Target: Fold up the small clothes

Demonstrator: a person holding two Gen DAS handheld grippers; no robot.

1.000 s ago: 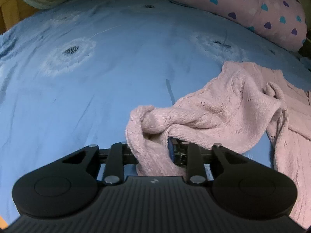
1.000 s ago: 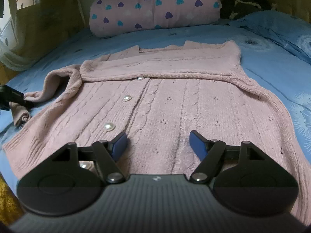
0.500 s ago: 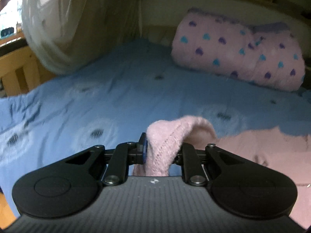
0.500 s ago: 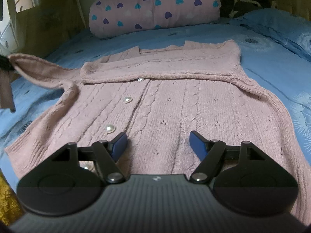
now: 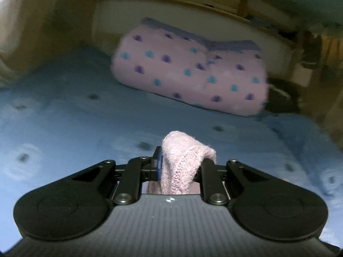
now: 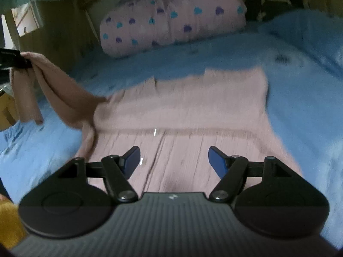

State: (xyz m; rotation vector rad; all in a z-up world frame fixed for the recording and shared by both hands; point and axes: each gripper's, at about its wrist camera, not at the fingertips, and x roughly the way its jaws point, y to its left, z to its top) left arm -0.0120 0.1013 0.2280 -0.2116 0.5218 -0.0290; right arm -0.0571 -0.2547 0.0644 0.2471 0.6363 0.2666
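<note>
A pink knit cardigan [image 6: 182,115] lies spread on the blue bed sheet [image 6: 300,98], buttons up. My left gripper [image 5: 180,167] is shut on the cardigan's sleeve [image 5: 182,165] and holds it lifted well above the bed. In the right wrist view the left gripper [image 6: 27,63] shows at the far left with the sleeve [image 6: 62,90] stretched up from the garment's shoulder. My right gripper [image 6: 173,158] is open and empty, hovering over the cardigan's lower front. The view is motion-blurred.
A pink pillow with blue and purple hearts [image 5: 190,79] [image 6: 171,15] lies at the head of the bed against the wooden frame [image 5: 214,6]. A dark object [image 6: 272,2] sits beside the pillow. Something yellow [image 6: 8,224] shows at the lower left.
My left gripper has closed on the sleeve and lifted it up off the bed, pulling it taut. My right gripper has moved forward over the cardigan, still open.
</note>
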